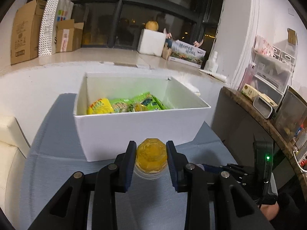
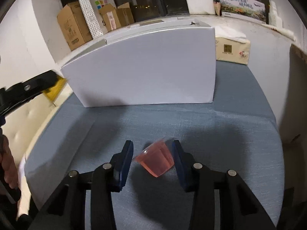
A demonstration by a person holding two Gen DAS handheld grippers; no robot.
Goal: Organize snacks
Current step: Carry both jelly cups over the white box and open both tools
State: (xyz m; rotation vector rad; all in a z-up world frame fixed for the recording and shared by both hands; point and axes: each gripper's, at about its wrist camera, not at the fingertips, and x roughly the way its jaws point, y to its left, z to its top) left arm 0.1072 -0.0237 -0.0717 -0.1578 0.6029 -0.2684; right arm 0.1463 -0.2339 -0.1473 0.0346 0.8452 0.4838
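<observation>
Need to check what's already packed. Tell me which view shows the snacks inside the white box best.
The left wrist view: it looks over the white box rim, showing the yellow and green snack packets inside. The right wrist view shows only the box's closed outer wall, so the contents are hidden there.

Dim indoor light, fisheye-warped edges, slight motion blur.
</observation>
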